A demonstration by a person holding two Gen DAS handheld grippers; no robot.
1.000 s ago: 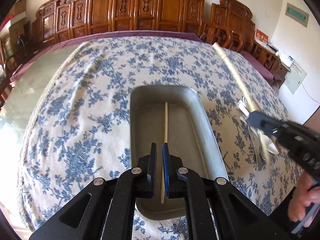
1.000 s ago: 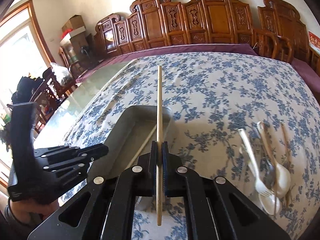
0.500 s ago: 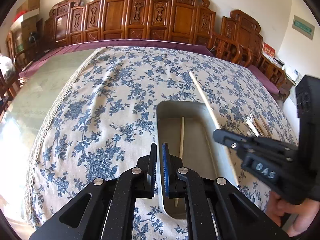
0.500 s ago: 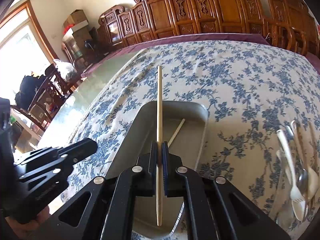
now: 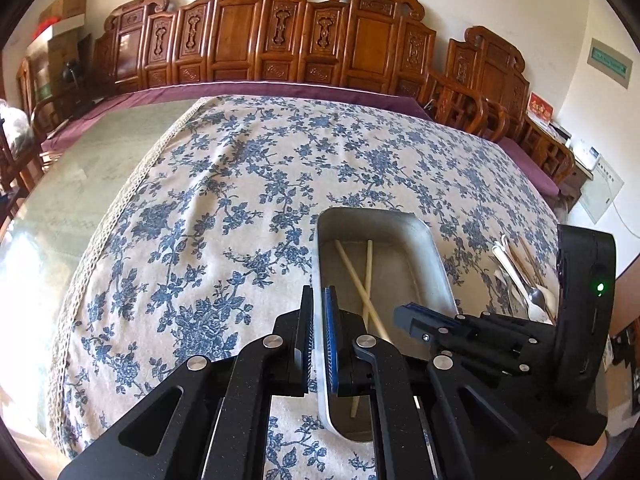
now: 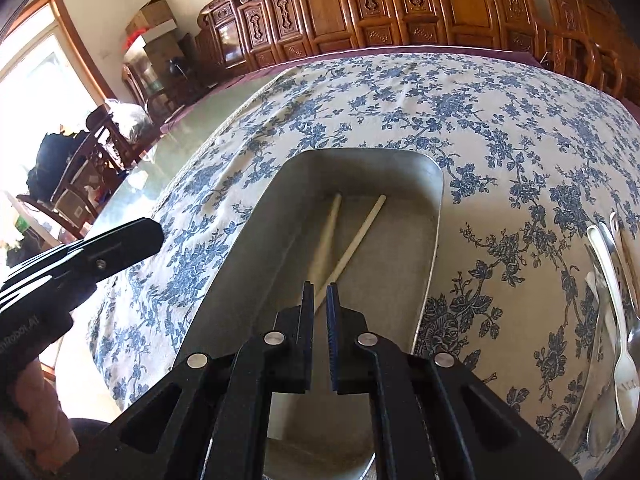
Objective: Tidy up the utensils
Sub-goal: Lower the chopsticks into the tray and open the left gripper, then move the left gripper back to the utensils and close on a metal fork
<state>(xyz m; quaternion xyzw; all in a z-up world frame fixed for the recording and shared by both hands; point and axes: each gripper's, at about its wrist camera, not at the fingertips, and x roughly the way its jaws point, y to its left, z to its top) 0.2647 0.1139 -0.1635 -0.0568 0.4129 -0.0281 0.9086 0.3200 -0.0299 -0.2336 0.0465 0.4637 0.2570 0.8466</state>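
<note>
Two pale chopsticks (image 6: 347, 240) lie crossed inside the long metal tray (image 6: 434, 236), their far tips apart near its far end and their shafts meeting toward the near end. The tray sits on the flowered cloth (image 5: 248, 184) that covers the worktop, lengthwise toward the carved wooden chairs (image 5: 280, 36) along the far edge. Just beside the tray, toward the worktop's right edge, a small heap of spoons and forks (image 6: 612, 320) rests on the cloth, handles pointing away; the pieces overlap, so their number is hard to tell.

The right tool (image 6: 320, 300) hangs over the near half of the tray with its jaws only a narrow slit apart and nothing between them; the chopsticks lie free on the tray floor below. The left tool (image 5: 316, 304) sits above the tray's left rim, jaws nearly together and empty. A person's hand (image 6: 44, 412) grips the left tool's handle at the worktop's near left corner.
</note>
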